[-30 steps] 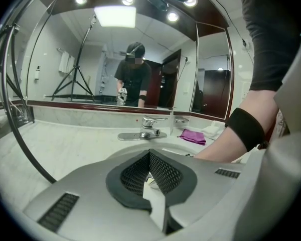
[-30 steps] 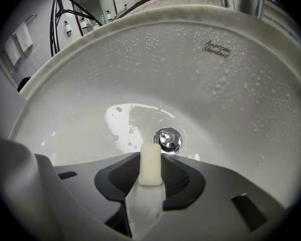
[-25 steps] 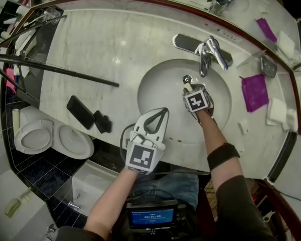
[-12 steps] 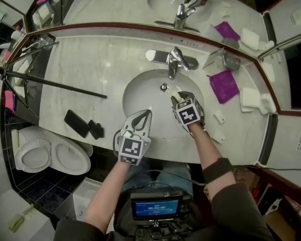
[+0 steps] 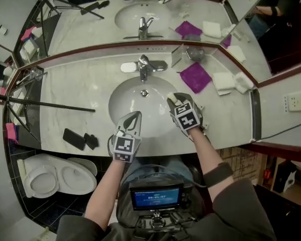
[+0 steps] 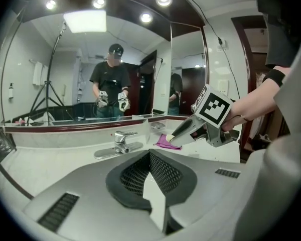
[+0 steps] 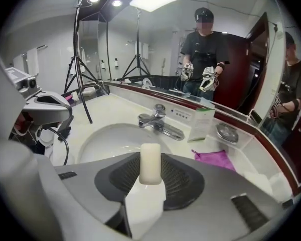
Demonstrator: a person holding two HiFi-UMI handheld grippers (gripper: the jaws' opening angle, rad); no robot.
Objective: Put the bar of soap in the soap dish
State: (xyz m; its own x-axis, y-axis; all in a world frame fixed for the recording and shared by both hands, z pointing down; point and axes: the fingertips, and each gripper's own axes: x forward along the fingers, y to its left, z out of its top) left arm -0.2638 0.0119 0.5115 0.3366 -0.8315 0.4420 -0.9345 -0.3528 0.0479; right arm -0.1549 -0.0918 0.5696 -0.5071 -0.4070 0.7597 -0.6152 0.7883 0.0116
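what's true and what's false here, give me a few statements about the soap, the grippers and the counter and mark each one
1. The right gripper holds the bar of soap between its jaws. True.
2. The left gripper is holding a cloth. False: its jaws are shut with nothing between them.
3. The bar of soap lies in the soap dish. False: the dish stands on the counter by the mirror, while the soap is up in the right gripper over the basin.
4. A purple cloth lies on the counter to the right of the faucet. True.
5. The dark phone lies inside the basin. False: it lies on the counter to the left of the basin.
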